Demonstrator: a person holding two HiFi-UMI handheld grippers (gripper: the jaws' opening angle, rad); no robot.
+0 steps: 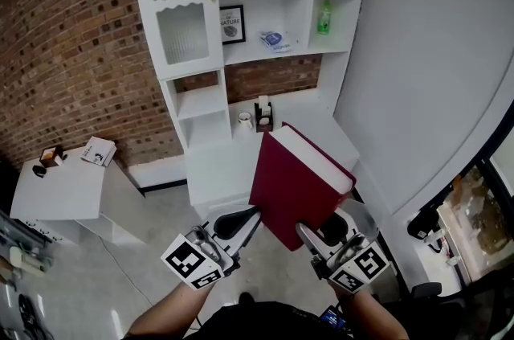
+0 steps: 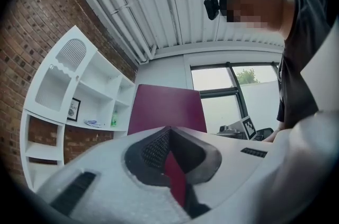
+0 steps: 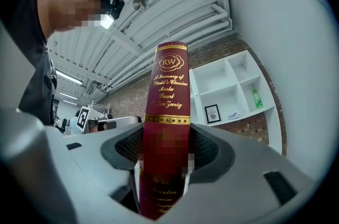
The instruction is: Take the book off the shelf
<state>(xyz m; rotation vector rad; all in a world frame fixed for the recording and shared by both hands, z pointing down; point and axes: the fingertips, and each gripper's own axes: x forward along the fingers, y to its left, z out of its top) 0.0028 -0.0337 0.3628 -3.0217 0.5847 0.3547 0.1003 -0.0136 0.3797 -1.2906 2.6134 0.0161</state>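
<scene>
Right claw (image 3: 164, 162) is clamped on the spine of the thick dark-red book (image 3: 168, 85). The spine stands upright between the ribbed pads (image 3: 126, 148) with its gold lettering facing the camera. The middle of the spine is mosaic-blurred, and the lowest lines are cut off by the claw body. Left claw (image 2: 170, 157) is closed on a thin red edge of the same book (image 2: 167, 106), which looks like a cover board; can't tell which one. The cover rises behind the jaws, its lower part hidden by the claw body. In the head view the book (image 1: 299, 184) is in the air between both claws, tilted, with the page block up and to the right. It is off the shelf unit (image 1: 265, 9) and hides the front right part of the white surface (image 1: 215, 170) below that unit. Left claw (image 1: 241, 224) is at the book's lower left edge and right claw (image 1: 320, 238) is under its bottom edge. Both forearms (image 1: 161, 316) enter from the bottom edge, cut off by the frame, with the claws pointing away from the person. On the shelf unit are a framed picture (image 1: 232, 23), a blue packet (image 1: 273, 39) and a green bottle (image 1: 324, 17). A second white surface (image 1: 60, 194) at left carries small items too tiny to identify.
</scene>
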